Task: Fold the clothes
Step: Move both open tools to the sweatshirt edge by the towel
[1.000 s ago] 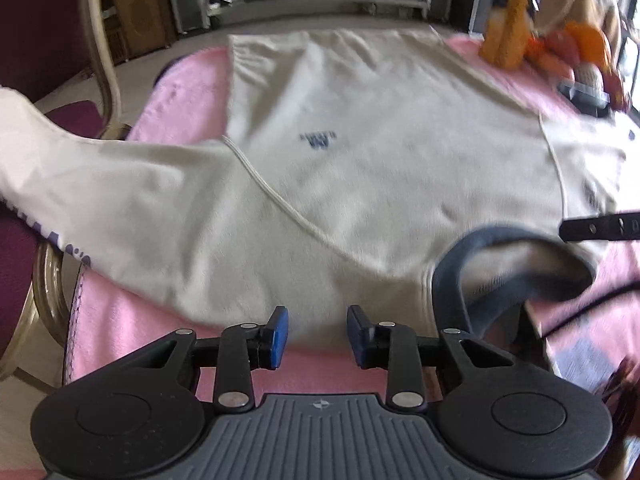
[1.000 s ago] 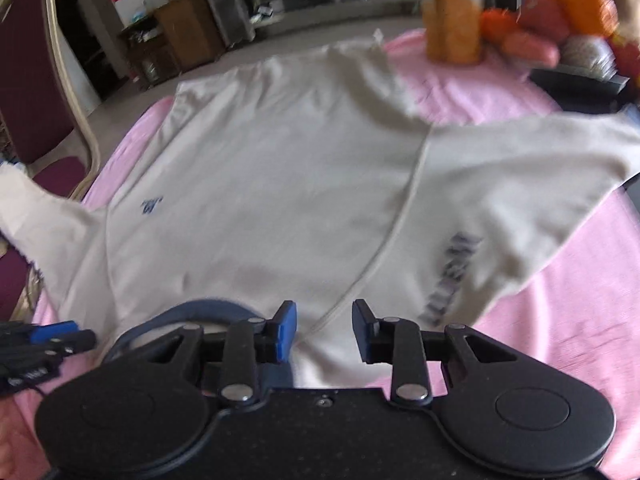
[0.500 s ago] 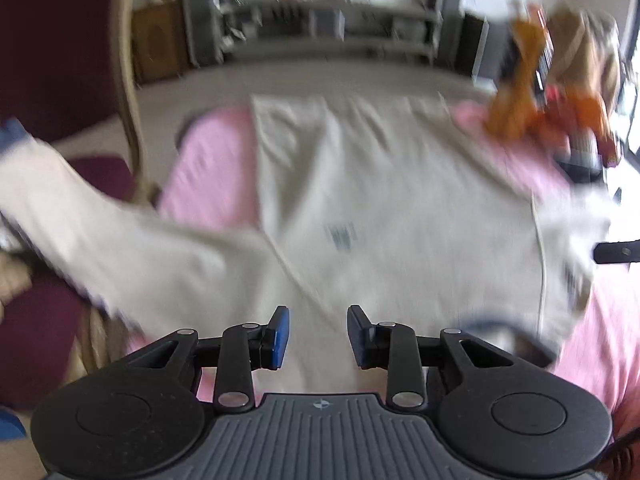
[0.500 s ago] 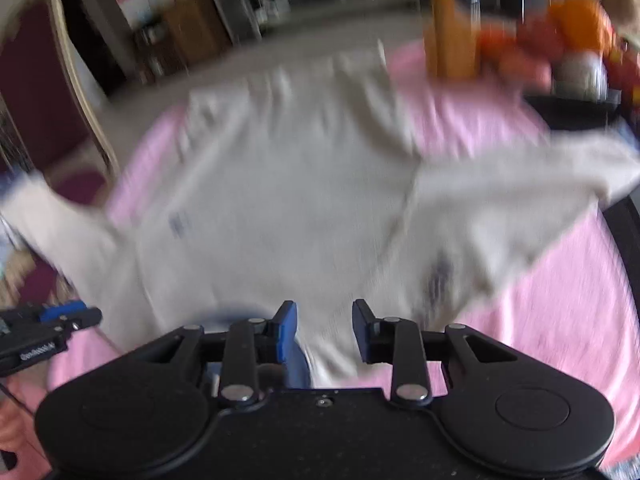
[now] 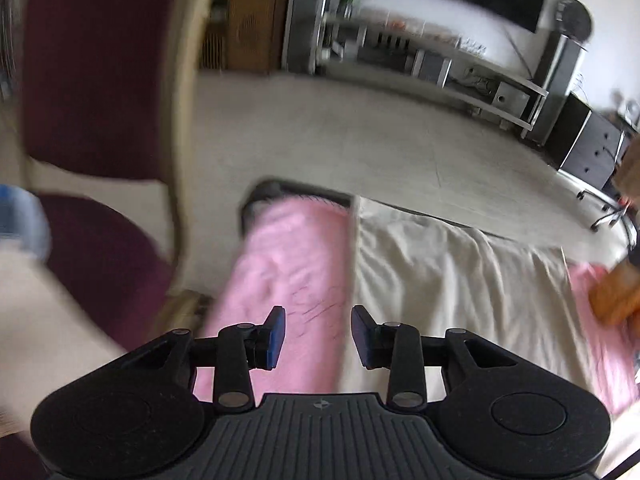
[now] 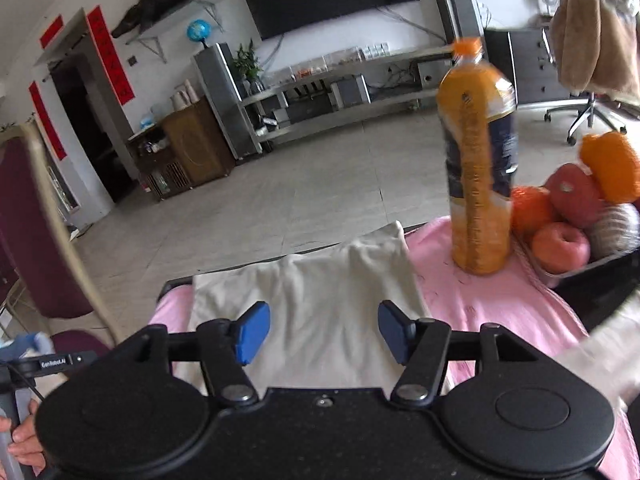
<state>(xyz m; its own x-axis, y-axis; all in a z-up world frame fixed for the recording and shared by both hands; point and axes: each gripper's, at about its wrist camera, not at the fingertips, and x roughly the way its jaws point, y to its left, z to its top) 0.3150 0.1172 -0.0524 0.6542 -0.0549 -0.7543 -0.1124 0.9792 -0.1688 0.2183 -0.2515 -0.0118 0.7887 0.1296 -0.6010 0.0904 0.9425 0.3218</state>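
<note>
- Left tongs: jaws parted a little and opening; nothing between the blue pads; they hang over the line where the garment's side edge meets the pink cloth.
- Right tongs: jaws wide and opening; nothing gripped; the garment lies below the gap, apart from the pads.
- Cream garment: spread flat on the counter; its far hem reaches the counter's far edge; one sleeve trails off the left side towards the chair, blurred; another pale fold lies at the right edge of the right wrist view.
- Open room: bare pink cloth to either side of the garment's body; tiled floor clear beyond the far edge.
- Obstructions: maroon chair close against the counter's left side; orange drink bottle upright on the cloth, just right of the garment.
- Containers: dark tray at the right, holding apples, an orange and balls of yarn; contents touch one another.
- Room: television on the far wall; low media shelf; wooden cabinet; office chair with a draped towel; left view heavily blurred.
- A person's fingers show at the lower left, on a handle.
</note>
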